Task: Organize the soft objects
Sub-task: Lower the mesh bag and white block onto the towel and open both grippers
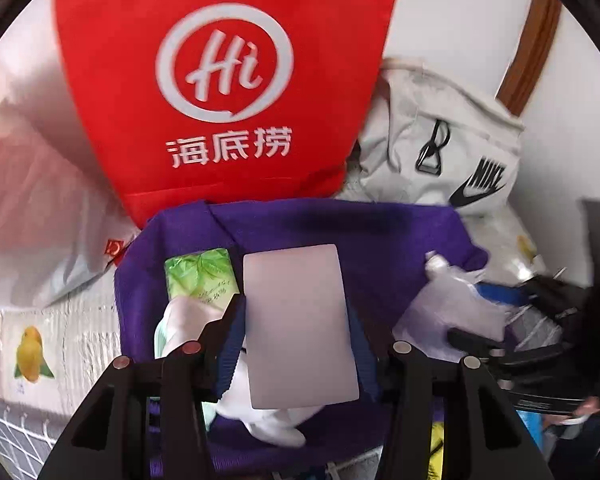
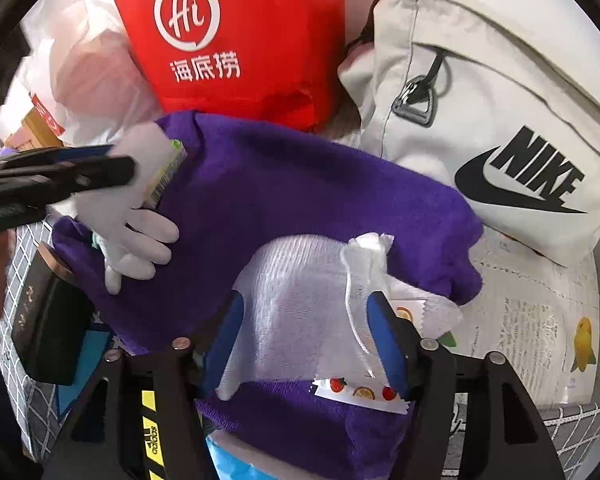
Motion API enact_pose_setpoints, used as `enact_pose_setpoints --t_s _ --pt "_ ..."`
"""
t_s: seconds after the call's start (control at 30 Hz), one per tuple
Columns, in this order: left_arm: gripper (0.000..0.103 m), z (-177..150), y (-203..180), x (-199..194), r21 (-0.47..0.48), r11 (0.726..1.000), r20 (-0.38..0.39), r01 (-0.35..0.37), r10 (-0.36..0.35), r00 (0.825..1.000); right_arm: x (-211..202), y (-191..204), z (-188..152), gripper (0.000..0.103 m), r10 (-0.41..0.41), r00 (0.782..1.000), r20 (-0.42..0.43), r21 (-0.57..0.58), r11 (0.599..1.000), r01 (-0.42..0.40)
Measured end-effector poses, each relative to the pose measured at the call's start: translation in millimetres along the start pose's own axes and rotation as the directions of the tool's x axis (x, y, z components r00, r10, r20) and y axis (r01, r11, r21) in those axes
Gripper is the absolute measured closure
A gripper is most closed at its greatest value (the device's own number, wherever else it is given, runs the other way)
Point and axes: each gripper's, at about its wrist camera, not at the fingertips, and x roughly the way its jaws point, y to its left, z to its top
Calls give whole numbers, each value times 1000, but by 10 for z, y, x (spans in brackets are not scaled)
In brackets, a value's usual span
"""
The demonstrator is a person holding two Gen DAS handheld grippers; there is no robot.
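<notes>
Purple cloth point(image 2: 300, 184) bears upright pack point(image 1: 300, 328) in left claw point(image 1: 296, 320); right claw point(image 2: 304, 332) released.

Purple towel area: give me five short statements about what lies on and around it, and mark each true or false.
1. A white glove lies on the purple towel. True.
2. The red bag behind the towel is plain, with no print. False: it carries a white "Hi" logo and Chinese characters.
3. The right gripper has a clear packet of white cloth between its fingers. True.
4. The backpack beside the red bag is black. False: it is off-white with a black Nike logo.
5. The left gripper holds a flat pale pack. True.
</notes>
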Motion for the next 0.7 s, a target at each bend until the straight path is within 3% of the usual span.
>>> enact_pose_setpoints --t_s 0.1,0.2,0.53,0.6,0.63,0.7 --pt "54 -11 -25 162 4 1000 -32 0 0 999 -145 5 -21 38 -22 999 35 -1 1000 22" --pt "54 -9 -34 262 0 1000 -51 -8 8 999 -260 -2 -19 31 -20 997 78 9 1000 19" --pt "53 -18 -65 398 1 1000 -67 -7 7 998 -385 -68 -25 31 -14 995 101 60 998 8" --pt "41 -17 -80 365 3 1000 -39 18 -18 999 -392 -59 -35 31 -14 995 97 62 998 8" --pt "29 -13 -91 354 7 1000 -30 17 -17 999 -387 -42 -42 31 -15 995 94 63 998 9" --pt "25 -16 -103 304 18 1000 -16 7 -7 1000 -399 -22 -49 31 -13 995 94 61 998 8"
